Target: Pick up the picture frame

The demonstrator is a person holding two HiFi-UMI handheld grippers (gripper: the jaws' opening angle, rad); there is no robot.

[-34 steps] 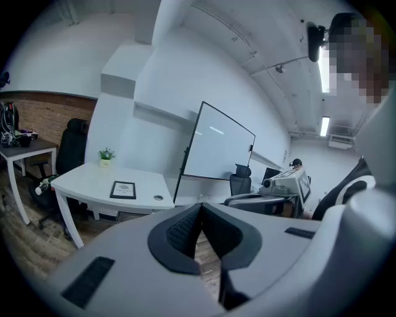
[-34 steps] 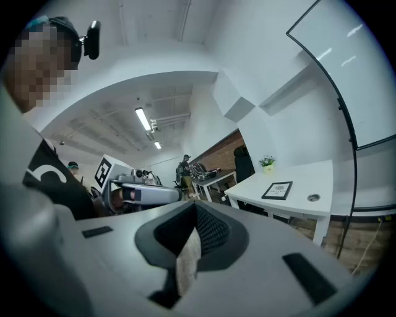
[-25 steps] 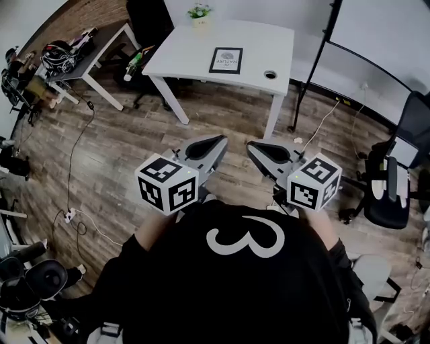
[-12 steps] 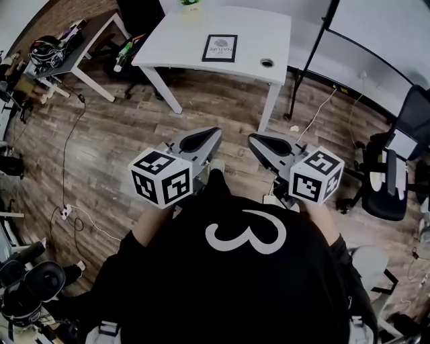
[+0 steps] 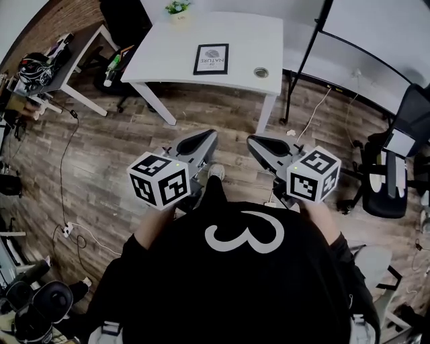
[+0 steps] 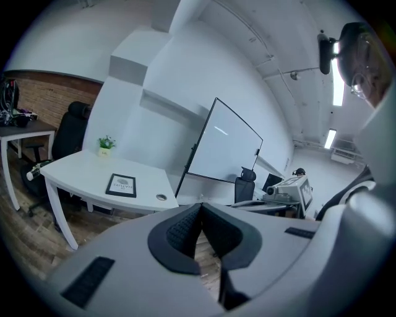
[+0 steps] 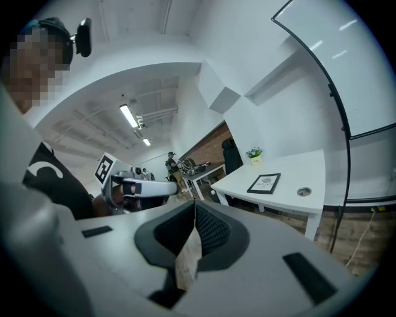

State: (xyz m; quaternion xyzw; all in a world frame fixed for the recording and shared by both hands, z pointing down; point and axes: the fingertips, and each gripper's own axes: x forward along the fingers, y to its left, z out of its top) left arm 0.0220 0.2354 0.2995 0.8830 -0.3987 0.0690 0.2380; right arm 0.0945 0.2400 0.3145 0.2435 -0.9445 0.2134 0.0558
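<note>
Facing picture frame (image 5: 211, 59), flat on table (image 5: 161, 50) well ahead of you | left hand-held gripper (image 5: 207, 138) nearer than right hand-held gripper (image 5: 255, 142) | both fully closed, empty.

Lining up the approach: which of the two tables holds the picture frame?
The white table straight ahead, with the black picture frame and a small potted plant; the darker table at left carries only clutter.

Bright, even indoor light is filling all 3 views.
Ceiling strip lights (image 6: 337, 83) are glowing overhead and streaking glare across the whiteboard (image 6: 224, 150); the white table (image 5: 168, 50) is washing out slightly. Both gripper views are bending hard and darkening at their round edges, and the nearest grey surfaces are blurring.
</note>
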